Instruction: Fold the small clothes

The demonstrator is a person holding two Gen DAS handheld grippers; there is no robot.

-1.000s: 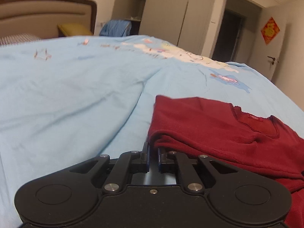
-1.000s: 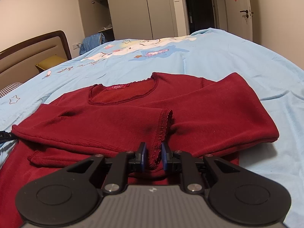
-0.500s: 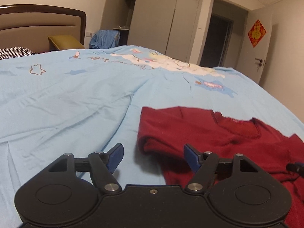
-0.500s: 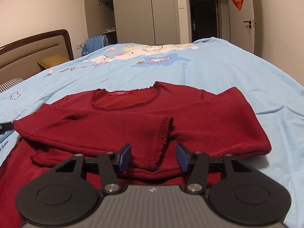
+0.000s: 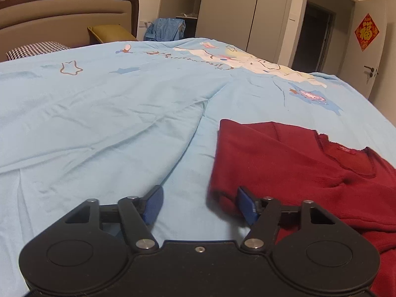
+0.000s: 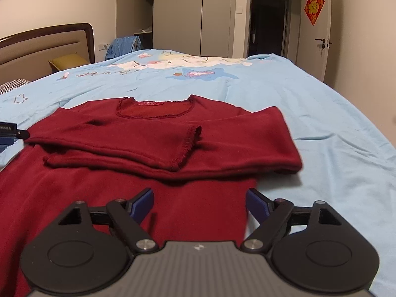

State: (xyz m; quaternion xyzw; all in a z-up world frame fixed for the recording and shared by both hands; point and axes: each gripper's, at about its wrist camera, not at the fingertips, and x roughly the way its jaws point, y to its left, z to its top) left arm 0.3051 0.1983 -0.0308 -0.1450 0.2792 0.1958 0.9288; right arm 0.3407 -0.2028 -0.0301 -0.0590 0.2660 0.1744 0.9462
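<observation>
bed (image 6: 309,104): we see its light blue cover spread wide | red top (image 6: 153,133): lies flat on the bed, both sleeves folded across its chest | right tongs (image 6: 199,204): apart, over the top's lower part | left tongs (image 5: 199,204): apart, at the top's left edge

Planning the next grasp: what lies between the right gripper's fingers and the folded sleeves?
Only the red top's own lower body, seen from the right wrist; right gripper open.

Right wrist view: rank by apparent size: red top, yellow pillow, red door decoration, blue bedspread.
1. blue bedspread
2. red top
3. yellow pillow
4. red door decoration

Pillow and decoration look close in size; both are far from the camera, so their order is unsure.
</observation>
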